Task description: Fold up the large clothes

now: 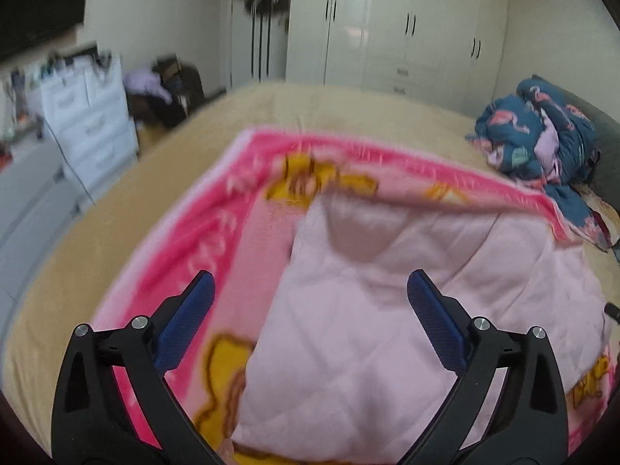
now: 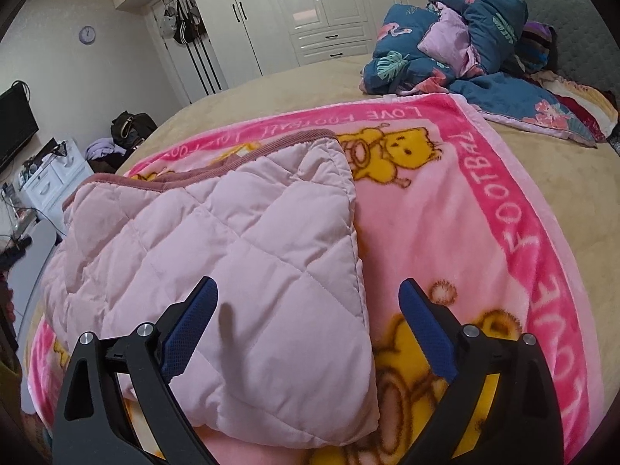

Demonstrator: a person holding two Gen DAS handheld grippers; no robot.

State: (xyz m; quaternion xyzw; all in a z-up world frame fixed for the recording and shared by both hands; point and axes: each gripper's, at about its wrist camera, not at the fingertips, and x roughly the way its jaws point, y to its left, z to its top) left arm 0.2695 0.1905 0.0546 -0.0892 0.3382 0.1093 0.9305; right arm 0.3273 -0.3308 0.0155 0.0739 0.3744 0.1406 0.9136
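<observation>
A pale pink quilted garment (image 2: 232, 255) lies folded on a pink bear-print blanket (image 2: 457, 232) spread over the bed. In the right wrist view its darker pink trimmed edge runs along the far side. My right gripper (image 2: 308, 294) hangs just above the garment's near right corner, open, with nothing pressed between the blue pads (image 2: 426, 333). In the left wrist view the same garment (image 1: 368, 310) fills the middle, blurred, on the blanket (image 1: 217, 224). My left gripper (image 1: 310, 290) stands open above it, pads clear of the cloth.
The bed's tan cover (image 2: 589, 170) shows around the blanket. A heap of blue flowered bedding (image 2: 457, 38) lies at the far right. White wardrobes (image 2: 310, 4) line the back wall. A white drawer unit (image 1: 89, 116) and a dark bag (image 2: 131, 124) stand left of the bed.
</observation>
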